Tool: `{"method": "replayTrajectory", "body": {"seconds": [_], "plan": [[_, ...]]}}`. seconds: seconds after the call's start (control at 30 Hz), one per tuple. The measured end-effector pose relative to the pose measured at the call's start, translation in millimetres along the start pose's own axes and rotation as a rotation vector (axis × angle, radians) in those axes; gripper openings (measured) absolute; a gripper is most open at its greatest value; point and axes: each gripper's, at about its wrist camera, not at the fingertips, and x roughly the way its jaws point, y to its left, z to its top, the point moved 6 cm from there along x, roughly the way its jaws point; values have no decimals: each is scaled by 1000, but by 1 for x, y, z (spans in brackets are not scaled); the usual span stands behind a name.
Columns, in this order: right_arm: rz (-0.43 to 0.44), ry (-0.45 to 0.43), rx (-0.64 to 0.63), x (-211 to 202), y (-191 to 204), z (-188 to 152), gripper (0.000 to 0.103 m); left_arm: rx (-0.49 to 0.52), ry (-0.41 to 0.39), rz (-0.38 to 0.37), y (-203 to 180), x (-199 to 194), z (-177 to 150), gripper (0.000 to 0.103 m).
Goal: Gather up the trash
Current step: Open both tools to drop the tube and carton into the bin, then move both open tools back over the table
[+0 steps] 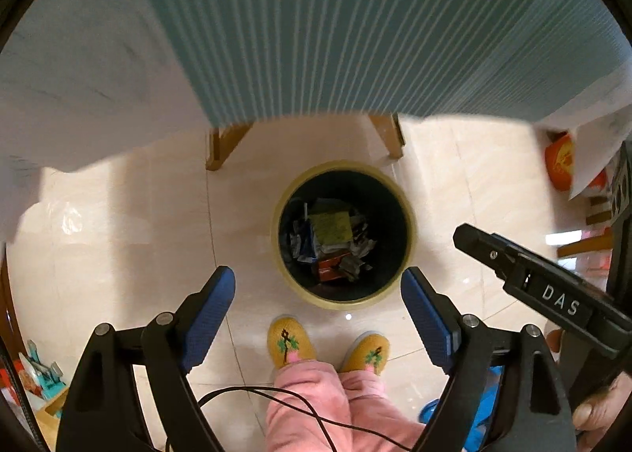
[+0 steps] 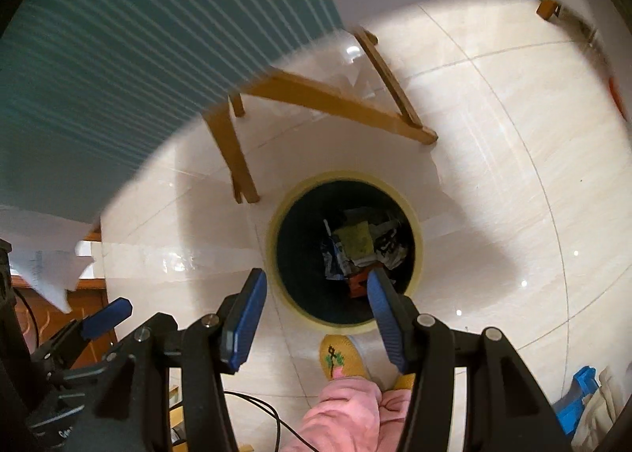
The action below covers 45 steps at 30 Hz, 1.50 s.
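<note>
Both held above the yellow-rimmed trash bin [image 1: 343, 234], prob. for dropping: left gripper [image 1: 318, 317] jaws wide, right gripper [image 2: 316, 317] too (nothing held). Wrappers [image 1: 331, 242] inside.

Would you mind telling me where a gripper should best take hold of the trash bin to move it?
Probably the yellow rim of the trash bin, from straight above: the bin stands upright with its mouth open, so one finger can go inside the wall and one outside, clear of the wrappers at the bottom.
</note>
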Motion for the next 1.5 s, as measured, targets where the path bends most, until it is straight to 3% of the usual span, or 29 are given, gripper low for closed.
{"method": "replayTrajectory", "body": {"seconds": [0.27,0.43,0.6,0.8,1.0,1.13,1.27,1.4,1.5], "plan": [[33,-48,-73,-110,44,1,54,-52,-103,3,-8,-130,10,85],[39,-63,-151,-184,75,1,54,-31,-187,11,-12,-211,19,85],[59,-143,-254,-247,100,7,54,-14,-293,23,-15,-291,28,85],[97,-241,-344,-301,120,19,54,-78,-395,-37,-9,-354,35,85],[127,-316,-402,-335,139,43,54,-96,-438,-40,-14,-385,49,85],[145,-360,-432,-353,152,62,54,-105,-475,18,-10,-402,67,85],[156,-384,-450,-358,166,84,54,-137,-485,47,2,-409,94,85],[152,-407,-459,-356,181,113,54,-177,-462,-13,22,-407,133,85],[148,-421,-450,-348,195,143,54,-177,-461,-13,37,-401,167,85]]}}
